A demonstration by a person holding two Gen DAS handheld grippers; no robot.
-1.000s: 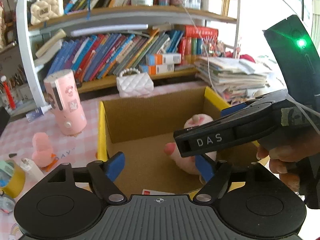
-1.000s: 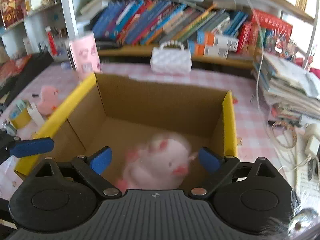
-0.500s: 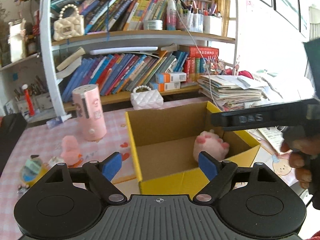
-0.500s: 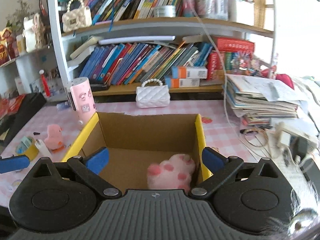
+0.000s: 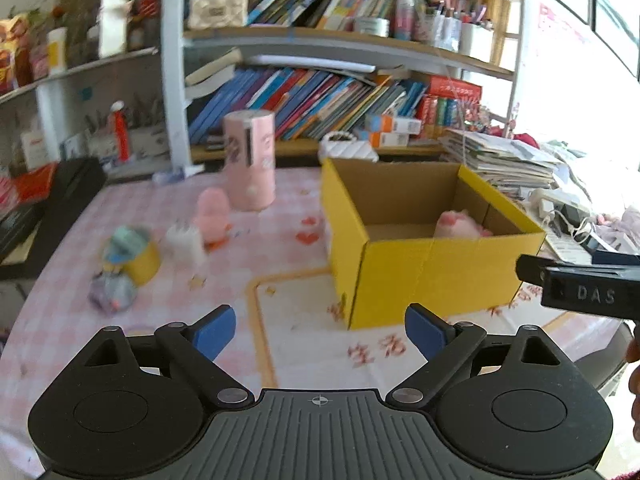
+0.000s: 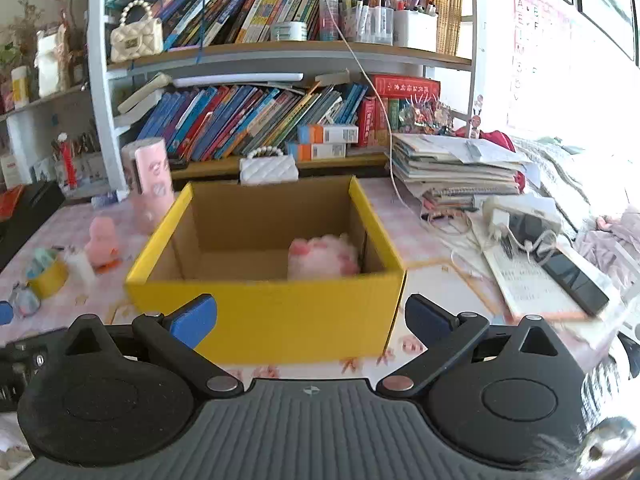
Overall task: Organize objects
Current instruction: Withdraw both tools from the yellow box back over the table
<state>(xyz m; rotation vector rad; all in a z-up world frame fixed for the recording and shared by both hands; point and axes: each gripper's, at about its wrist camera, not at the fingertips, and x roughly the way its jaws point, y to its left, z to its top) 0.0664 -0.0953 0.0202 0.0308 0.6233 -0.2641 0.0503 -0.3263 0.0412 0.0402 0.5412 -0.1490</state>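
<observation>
- Two tools in our hands, both empty: left tool (image 5: 319, 332) has just been spreading its jaws, right tool (image 6: 311, 316) gaping wide too, nothing between either pair.
- We spot the pink plush toy (image 6: 322, 258) inside the yellow box (image 6: 272, 312), centre frame, against its right wall.
- Left of the box, a pink duck figure (image 5: 213, 216) and pink cylinder (image 5: 250, 160) sit on the desk (image 5: 280, 216).
</observation>
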